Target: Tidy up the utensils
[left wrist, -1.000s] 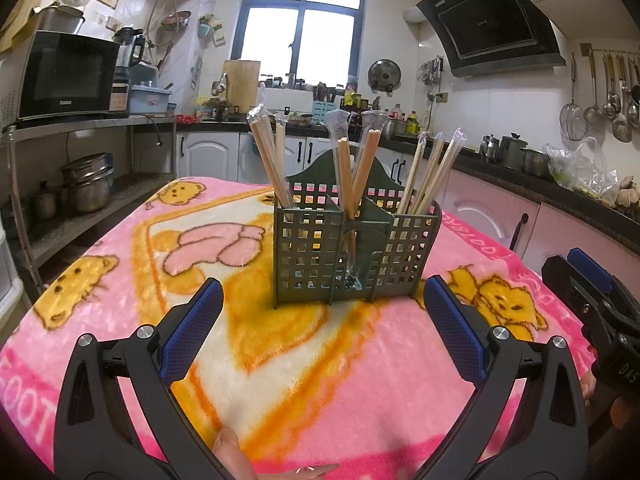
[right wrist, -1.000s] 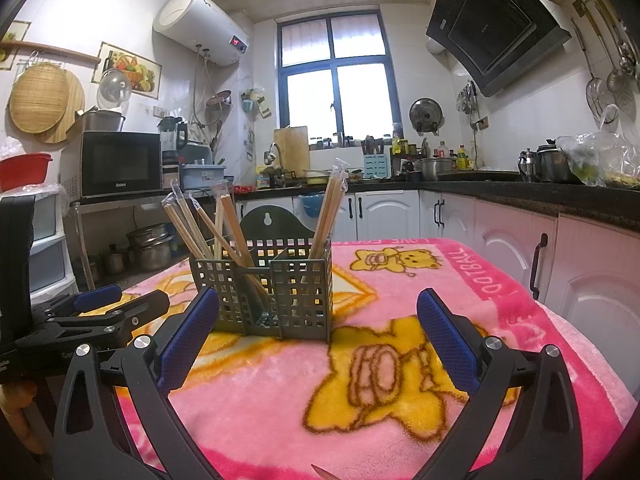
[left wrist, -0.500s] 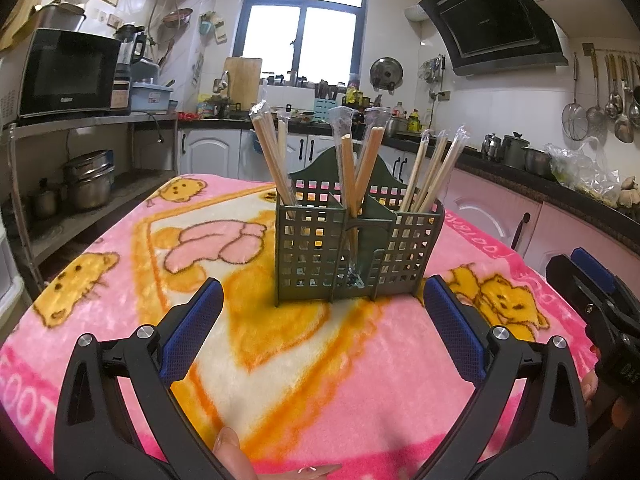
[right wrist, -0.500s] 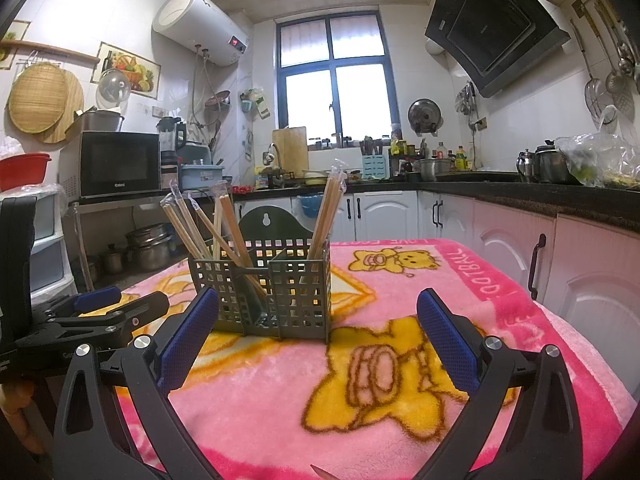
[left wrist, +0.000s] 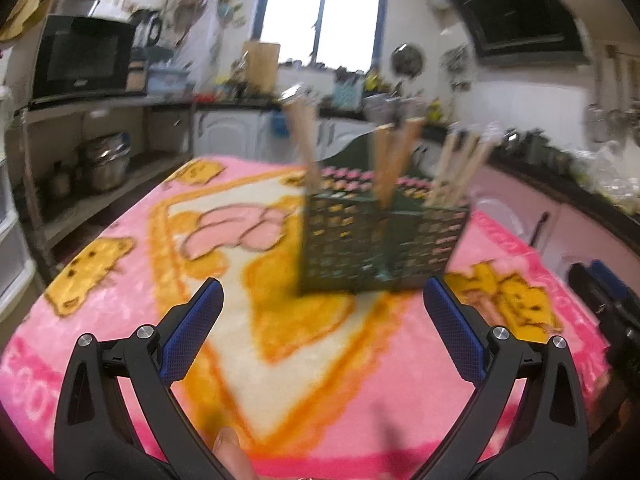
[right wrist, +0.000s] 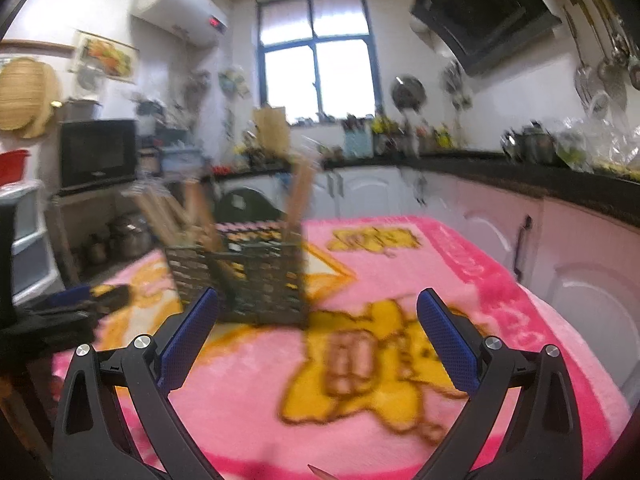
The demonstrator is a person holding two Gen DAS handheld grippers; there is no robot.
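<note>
A dark green lattice utensil caddy (left wrist: 380, 240) stands upright on the pink cartoon blanket (left wrist: 140, 280), with several wrapped wooden chopsticks (left wrist: 390, 164) standing in its compartments. It also shows in the right wrist view (right wrist: 244, 276), with chopsticks (right wrist: 298, 196) leaning out. My left gripper (left wrist: 322, 322) is open and empty, a short way in front of the caddy. My right gripper (right wrist: 316, 328) is open and empty, to the right of the caddy. Each gripper shows at the edge of the other's view, the right gripper (left wrist: 604, 296) and the left gripper (right wrist: 80, 300). Both views are motion-blurred.
A metal shelf with a microwave (left wrist: 84, 60) and pots (left wrist: 104, 160) stands at the left. White cabinets under a dark counter (right wrist: 560, 188) run along the back and right. The blanket's front edge (left wrist: 320, 464) lies below the fingers.
Both views have shifted and blurred: the caddy now sits further right in the left view and further left in the right view. Both grippers stay open and empty.
</note>
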